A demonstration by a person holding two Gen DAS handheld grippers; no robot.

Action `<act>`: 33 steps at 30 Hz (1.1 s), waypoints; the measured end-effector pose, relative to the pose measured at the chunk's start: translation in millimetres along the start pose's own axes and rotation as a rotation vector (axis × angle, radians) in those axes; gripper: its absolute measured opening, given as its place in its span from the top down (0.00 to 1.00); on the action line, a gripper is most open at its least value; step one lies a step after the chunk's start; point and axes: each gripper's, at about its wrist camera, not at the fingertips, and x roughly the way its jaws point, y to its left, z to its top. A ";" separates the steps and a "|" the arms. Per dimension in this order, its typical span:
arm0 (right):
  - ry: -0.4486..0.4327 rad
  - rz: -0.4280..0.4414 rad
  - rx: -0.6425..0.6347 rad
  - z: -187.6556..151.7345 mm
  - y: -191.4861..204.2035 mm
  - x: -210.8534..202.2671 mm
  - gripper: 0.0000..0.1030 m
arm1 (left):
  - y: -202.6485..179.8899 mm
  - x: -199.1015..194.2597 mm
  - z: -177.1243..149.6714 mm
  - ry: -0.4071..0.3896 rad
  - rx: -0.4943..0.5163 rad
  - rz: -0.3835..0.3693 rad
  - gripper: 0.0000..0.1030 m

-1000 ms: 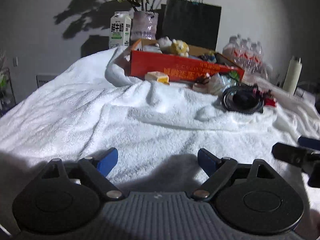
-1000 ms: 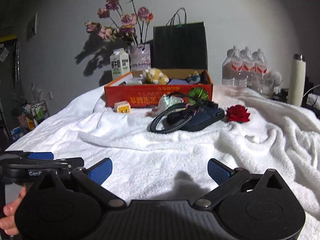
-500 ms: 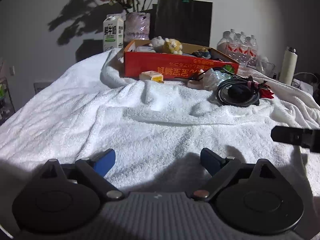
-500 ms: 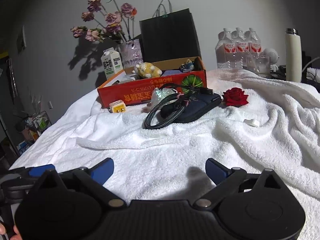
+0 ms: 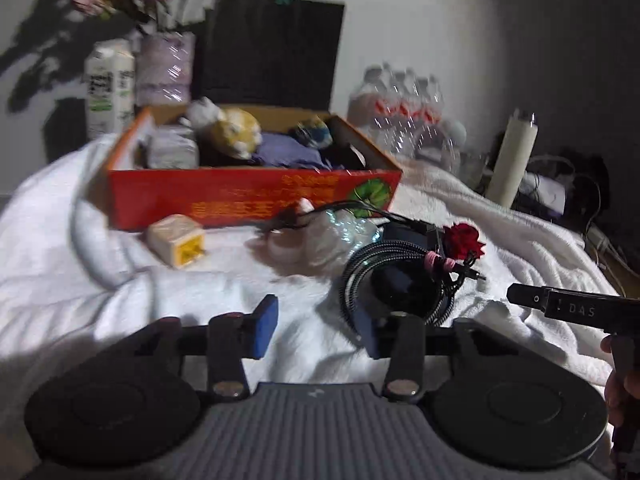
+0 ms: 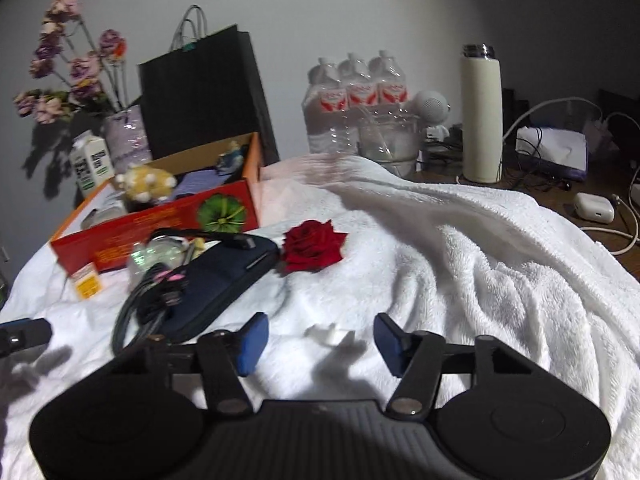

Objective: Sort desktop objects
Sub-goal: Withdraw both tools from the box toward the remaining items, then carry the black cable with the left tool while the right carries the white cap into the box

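A red cardboard box [image 5: 248, 196] [image 6: 160, 224] with plush toys and other items stands on the white towel [image 6: 460, 280]. In front of it lie a small yellow-white cube [image 5: 176, 240], a clear plastic item [image 5: 340, 236], a coiled black cable [image 5: 396, 276] on a dark blue pouch [image 6: 224, 276], and a red rose [image 6: 312, 244] [image 5: 464, 240]. A small white object [image 6: 328, 334] lies between the fingers of my right gripper [image 6: 316, 344], which is open. My left gripper [image 5: 316, 328] is open and empty, just short of the cable.
Behind the box stand a milk carton [image 5: 108, 88], a vase of flowers [image 6: 120, 136] and a black paper bag [image 6: 204, 92]. Water bottles [image 6: 356, 96], a white flask [image 6: 480, 112], an earbud case [image 6: 592, 208] and cables sit at the right on the desk.
Both grippers have moved forward and their jaws have narrowed. The left now sits close to the coiled cable; the right has swung right and now straddles the small white object.
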 end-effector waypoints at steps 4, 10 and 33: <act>0.034 -0.017 -0.025 -4.5 4.5 22.4 0.55 | -7.2 42.0 10.4 0.090 -0.002 -0.059 0.67; 0.043 0.014 -0.060 -11.6 11.4 28.8 0.74 | -21.2 61.2 4.9 0.096 0.080 0.016 0.87; -0.015 0.079 -0.048 -27.6 16.9 -15.7 0.74 | -0.5 -88.9 -43.9 0.016 -0.120 0.209 0.87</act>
